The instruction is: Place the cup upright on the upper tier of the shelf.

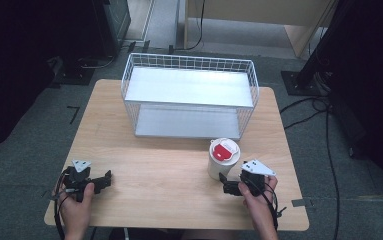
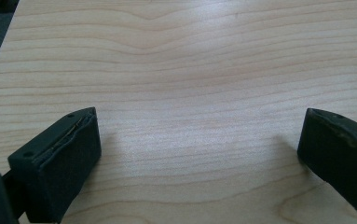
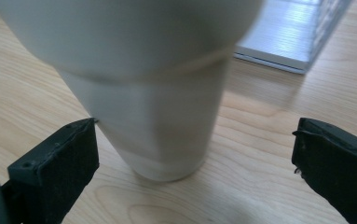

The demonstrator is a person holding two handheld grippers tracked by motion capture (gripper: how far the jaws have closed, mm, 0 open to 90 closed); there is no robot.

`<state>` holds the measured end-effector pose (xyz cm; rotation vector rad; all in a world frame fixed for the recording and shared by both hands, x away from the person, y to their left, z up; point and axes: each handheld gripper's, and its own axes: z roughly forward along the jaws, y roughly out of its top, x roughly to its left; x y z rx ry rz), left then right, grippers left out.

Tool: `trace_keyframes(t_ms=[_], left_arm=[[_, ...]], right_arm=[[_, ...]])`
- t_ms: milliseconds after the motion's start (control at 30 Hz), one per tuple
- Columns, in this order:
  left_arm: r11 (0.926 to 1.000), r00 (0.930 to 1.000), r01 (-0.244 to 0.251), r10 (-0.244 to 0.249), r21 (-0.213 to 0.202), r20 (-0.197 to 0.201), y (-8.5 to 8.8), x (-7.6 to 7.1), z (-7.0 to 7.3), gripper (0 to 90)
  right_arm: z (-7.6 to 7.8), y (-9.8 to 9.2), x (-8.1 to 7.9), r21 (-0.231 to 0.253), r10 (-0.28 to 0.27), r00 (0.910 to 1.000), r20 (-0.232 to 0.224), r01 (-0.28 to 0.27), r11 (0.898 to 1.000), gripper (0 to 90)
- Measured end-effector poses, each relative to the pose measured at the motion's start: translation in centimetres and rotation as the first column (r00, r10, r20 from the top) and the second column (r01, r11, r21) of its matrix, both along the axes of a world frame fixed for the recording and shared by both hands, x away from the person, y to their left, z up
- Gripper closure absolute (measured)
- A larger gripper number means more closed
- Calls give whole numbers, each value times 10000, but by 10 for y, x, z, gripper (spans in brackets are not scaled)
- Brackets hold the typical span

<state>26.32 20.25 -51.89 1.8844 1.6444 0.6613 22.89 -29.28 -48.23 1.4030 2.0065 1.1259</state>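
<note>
A white tumbler [image 1: 222, 160] with a red and white lid stands upright on the wooden table [image 1: 169, 170], right of centre. My right gripper [image 1: 227, 186] lies just in front of it, open, jaws pointing toward its base. In the right gripper view the tumbler [image 3: 157, 116] rises close ahead, between the two spread jaws, touching neither. Near the table's front left, my left gripper [image 1: 106, 179] is held low over bare wood, open and holding nothing. The left gripper view has wood grain [image 2: 190, 93] between its wide-apart jaws.
A white wire rack [image 1: 189, 95] with two flat shelves stands at the back middle of the table. Its lower shelf [image 3: 283, 42] appears beyond the tumbler in the right gripper view. Dark stands and cables lie on the grey floor around the table.
</note>
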Motion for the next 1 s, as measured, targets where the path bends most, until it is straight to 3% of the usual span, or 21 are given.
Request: trace_keyframes(t_ms=[467, 800, 867, 1000], left_arm=[[10000, 10000, 1, -1, -1, 1, 0, 0, 0, 0], [10000, 10000, 0, 0, -2, 0, 0, 0, 0, 0], [10000, 10000, 1, -1, -1, -5, 0, 0, 0, 0], [10000, 10000, -1, 1, -3, 3, 0, 0, 0, 0]], right_arm=[[6, 20, 14, 500, 19, 9988, 495, -44, 9987, 22], [-2, 28, 24, 1266, -252, 9962, 829, 146, 9918, 18], [-3, 28, 25, 1349, -197, 9956, 921, 71, 9908, 55], [-3, 33, 22, 1237, -719, 9864, 1480, 536, 9909, 74]])
